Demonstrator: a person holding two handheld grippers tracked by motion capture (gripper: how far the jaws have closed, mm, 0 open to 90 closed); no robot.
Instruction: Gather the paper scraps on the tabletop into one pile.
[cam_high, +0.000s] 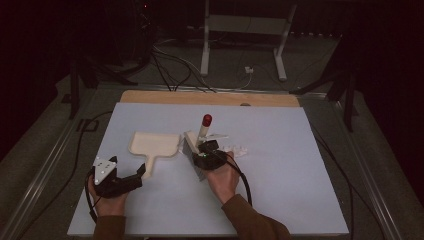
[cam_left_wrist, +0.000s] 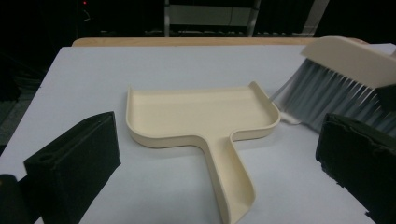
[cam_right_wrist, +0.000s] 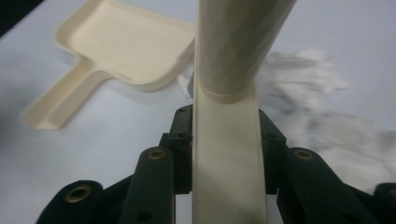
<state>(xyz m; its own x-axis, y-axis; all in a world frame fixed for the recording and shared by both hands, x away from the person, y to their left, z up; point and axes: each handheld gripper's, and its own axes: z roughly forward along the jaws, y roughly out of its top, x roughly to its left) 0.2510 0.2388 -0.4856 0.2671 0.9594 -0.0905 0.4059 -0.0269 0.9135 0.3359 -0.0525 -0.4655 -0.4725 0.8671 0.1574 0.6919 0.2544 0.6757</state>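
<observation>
Between the closed jaws of the right gripper (cam_high: 202, 150) sits the brush (cam_high: 199, 140) handle, bristles beside the dustpan (cam_high: 154, 145), whose handle lies ahead of the open, empty left gripper (cam_high: 136, 176); sweeping step under way, next steadying the dustpan.

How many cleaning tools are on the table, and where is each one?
2. The cream dustpan lies flat left of centre; the brush stands beside its right edge, held in the right tongs. White scraps could hide others.

Dim room, grey floor (cam_high: 45, 125), white stand (cam_high: 245, 30), loose cables (cam_high: 170, 62)
</observation>
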